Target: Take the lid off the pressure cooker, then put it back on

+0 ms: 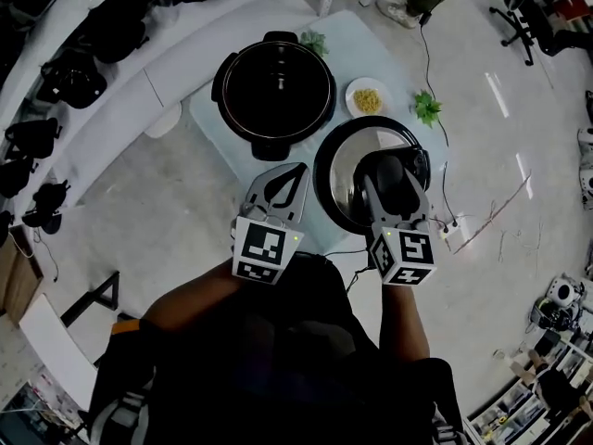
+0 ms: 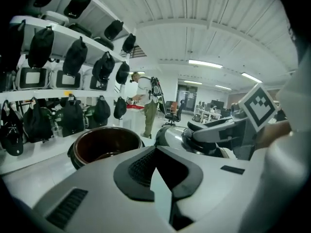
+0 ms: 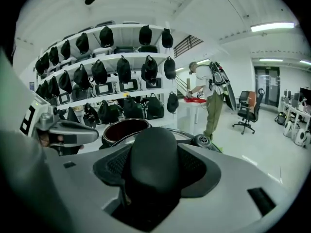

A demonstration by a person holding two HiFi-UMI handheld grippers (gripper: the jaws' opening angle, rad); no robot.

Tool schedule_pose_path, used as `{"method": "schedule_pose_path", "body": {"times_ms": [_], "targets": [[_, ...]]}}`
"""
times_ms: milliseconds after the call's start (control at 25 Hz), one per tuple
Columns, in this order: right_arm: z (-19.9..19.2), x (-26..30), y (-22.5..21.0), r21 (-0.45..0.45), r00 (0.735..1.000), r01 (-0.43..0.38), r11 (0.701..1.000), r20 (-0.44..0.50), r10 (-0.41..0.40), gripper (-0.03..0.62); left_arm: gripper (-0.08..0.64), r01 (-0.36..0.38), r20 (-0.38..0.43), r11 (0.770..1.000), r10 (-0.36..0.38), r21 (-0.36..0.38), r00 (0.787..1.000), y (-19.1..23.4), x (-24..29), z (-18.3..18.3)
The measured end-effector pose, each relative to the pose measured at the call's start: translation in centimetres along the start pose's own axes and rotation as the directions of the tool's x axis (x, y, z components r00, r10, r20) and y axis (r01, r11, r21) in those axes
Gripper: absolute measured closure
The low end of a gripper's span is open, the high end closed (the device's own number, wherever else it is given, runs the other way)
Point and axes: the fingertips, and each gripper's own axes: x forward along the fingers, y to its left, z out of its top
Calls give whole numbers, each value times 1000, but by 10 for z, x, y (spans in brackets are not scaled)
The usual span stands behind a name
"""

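1. Your right gripper is clamped on the black domed handle of the round steel lid, just right of the open black pressure cooker pot.
2. Your left gripper has its jaws together, holding nothing.

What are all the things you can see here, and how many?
table: one, pale, middle of the floor.
pressure cooker pot: one, black, open, on the table.
lid: one, silver with black rim, right of the pot.
dish: one, white with yellow food, behind the lid.
leafy greens: two bunches, green, beside the dish and behind the pot.
bags: many, black, on wall shelves.
office chair: one, dark, far floor.
standing person: one, pale top, far back.
left hand-held gripper: one, grey, shut, empty.
right hand-held gripper: one, grey, shut on the lid's handle.
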Motion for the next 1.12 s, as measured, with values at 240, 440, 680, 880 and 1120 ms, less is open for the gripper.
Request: {"method": "schedule_pose_path", "body": {"times_ms": [240,440,680,880,1120], "targets": [[55,15,28,-94,991,-120,988,46,124,299,554,-106,38,994,107,-22,994,42,-21,14],[86,50,65,-188,967,-245,951,27,255,299,554,-205,39,977,207,-53,977,81,-43,11],[106,101,116,-295,916,-391,872,-34,399,299,554,-317,46,945,321,-86,946,132,-72,9],[113,136,145,-357,861,-496,792,-84,501,299,554,-368,55,925,374,-96,926,162,-82,13],[106,169,164,-408,804,-582,703,-159,574,299,554,-393,40,914,398,-102,916,183,-79,11]]}}
